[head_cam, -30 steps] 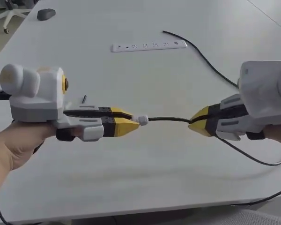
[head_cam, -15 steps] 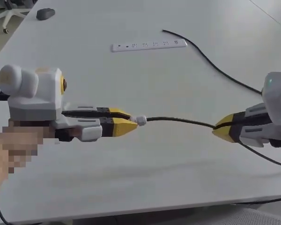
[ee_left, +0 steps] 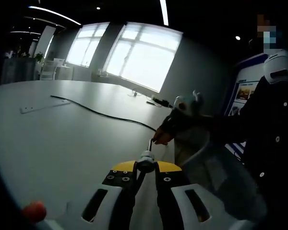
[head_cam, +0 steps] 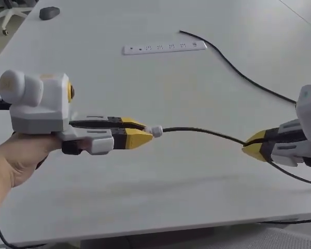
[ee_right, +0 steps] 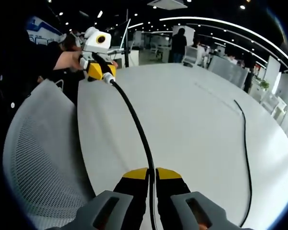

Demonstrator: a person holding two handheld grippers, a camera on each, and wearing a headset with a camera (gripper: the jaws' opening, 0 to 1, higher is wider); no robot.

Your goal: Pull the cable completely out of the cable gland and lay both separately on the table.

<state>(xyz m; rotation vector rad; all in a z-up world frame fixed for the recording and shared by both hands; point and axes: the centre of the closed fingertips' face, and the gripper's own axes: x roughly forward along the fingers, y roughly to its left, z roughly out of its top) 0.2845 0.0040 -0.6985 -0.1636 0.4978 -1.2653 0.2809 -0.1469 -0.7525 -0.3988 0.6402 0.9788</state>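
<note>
Above the table [head_cam: 197, 93] | left claw [head_cam: 148, 133] clamps one gland [head_cam: 156, 132] | right claw [head_cam: 245, 145] clamps its cable [head_cam: 202, 130]

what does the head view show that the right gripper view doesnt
Head view: a dark mouse at the far corner of the table. Right gripper view: a grey mesh chair and people standing in the background. Both: the black cable stretched between the left gripper, shut on the white cable gland, and the right gripper, shut on the cable.
</note>
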